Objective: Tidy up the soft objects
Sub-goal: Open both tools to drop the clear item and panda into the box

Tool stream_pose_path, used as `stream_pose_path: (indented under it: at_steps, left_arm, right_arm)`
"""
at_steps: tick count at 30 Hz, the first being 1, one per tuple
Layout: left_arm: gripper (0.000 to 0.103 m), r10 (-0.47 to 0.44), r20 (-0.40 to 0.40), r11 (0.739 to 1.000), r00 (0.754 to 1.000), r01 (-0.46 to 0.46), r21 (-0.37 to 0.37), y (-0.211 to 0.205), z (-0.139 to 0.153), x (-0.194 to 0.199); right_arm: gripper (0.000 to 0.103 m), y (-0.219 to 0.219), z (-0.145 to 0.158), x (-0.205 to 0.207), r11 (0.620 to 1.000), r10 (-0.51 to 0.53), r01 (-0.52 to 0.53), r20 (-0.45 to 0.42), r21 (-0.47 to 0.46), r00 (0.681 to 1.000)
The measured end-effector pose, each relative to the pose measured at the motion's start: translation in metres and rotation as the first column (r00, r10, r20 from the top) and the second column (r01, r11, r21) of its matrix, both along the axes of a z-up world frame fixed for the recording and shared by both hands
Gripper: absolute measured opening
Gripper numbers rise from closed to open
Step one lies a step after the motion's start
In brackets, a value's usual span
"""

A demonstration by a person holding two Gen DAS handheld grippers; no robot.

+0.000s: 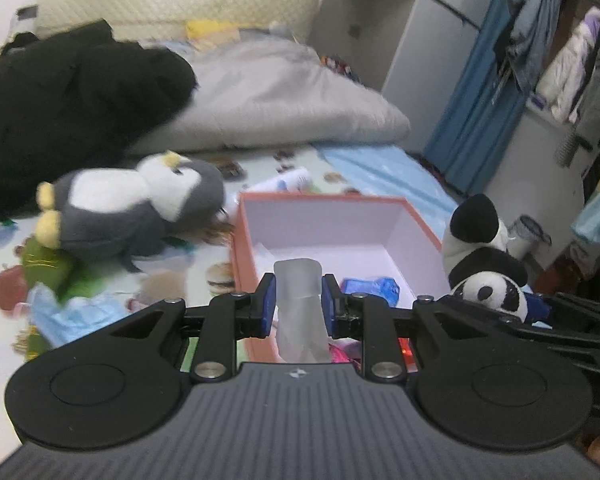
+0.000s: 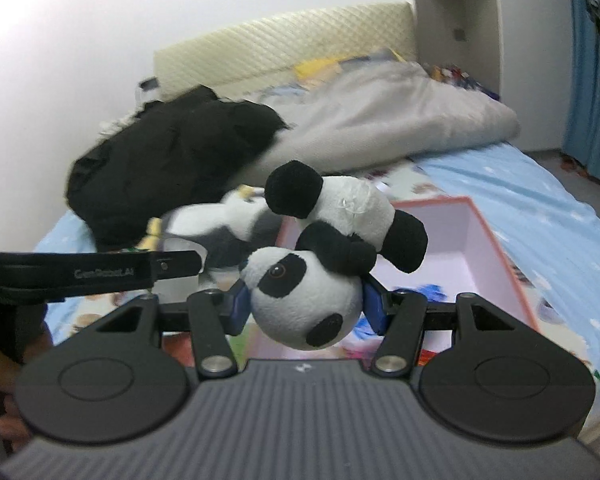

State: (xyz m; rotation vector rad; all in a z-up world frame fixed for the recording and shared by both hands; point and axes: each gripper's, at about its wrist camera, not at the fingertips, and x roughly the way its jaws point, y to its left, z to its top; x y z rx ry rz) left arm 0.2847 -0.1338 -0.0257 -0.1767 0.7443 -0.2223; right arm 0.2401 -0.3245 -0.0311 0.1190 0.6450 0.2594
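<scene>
Plush panda (image 2: 304,300) head between right jaws

Your right gripper (image 2: 305,306) is clamping the round white-and-black head of a plush panda (image 2: 342,236), its body hanging upside down above the blue pads. Behind it, an open pink cardboard box (image 2: 496,240) is sitting on the light-blue bedsheet (image 2: 540,192).
</scene>
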Motion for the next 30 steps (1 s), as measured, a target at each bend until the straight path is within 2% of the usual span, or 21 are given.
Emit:
stream_pose_path:
  at_steps: [7,13,14,15,17,18,20,30]
  left_arm:
    - [0.028,-0.061,-0.118,0.997,0.991,0.065,0.032,-0.042,-0.047,0.053]
    - [0.029,-0.091,-0.2,0.992,0.976,0.106,0.063,-0.069,-0.072,0.086]
    - [0.037,-0.099,-0.206,0.991,0.974,0.115,0.071,-0.072,-0.074,0.09]
    - [0.04,-0.103,-0.213,0.989,0.972,0.122,0.082,-0.075,-0.076,0.091]
    - [0.042,-0.106,-0.214,0.985,0.971,0.131,0.108,-0.078,-0.077,0.092]
    - [0.043,-0.108,-0.215,0.985,0.971,0.134,0.111,-0.079,-0.076,0.092]
    - [0.046,-0.103,-0.208,0.987,0.973,0.126,0.103,-0.077,-0.072,0.09]
    - [0.047,-0.091,-0.098,0.99,0.991,0.101,0.098,-0.056,-0.023,0.047]
  right_arm:
    - [0.059,-0.04,-0.043,0.037,0.997,-0.072,0.07,-0.111,-0.027,0.991]
    - [0.06,-0.061,-0.081,0.066,0.992,-0.126,0.115,-0.239,-0.058,0.963]
    - [0.06,-0.063,-0.084,0.068,0.991,-0.133,0.121,-0.25,-0.06,0.959]
    - [0.064,-0.065,-0.087,0.071,0.99,-0.136,0.125,-0.257,-0.059,0.957]
    - [0.076,-0.066,-0.087,0.07,0.991,-0.135,0.124,-0.255,-0.058,0.958]
    - [0.078,-0.065,-0.085,0.068,0.991,-0.129,0.12,-0.245,-0.054,0.961]
    - [0.078,-0.064,-0.079,0.065,0.992,-0.122,0.115,-0.228,-0.046,0.966]
    - [0.078,-0.053,-0.033,0.029,0.992,-0.122,0.124,-0.12,0.009,0.985]
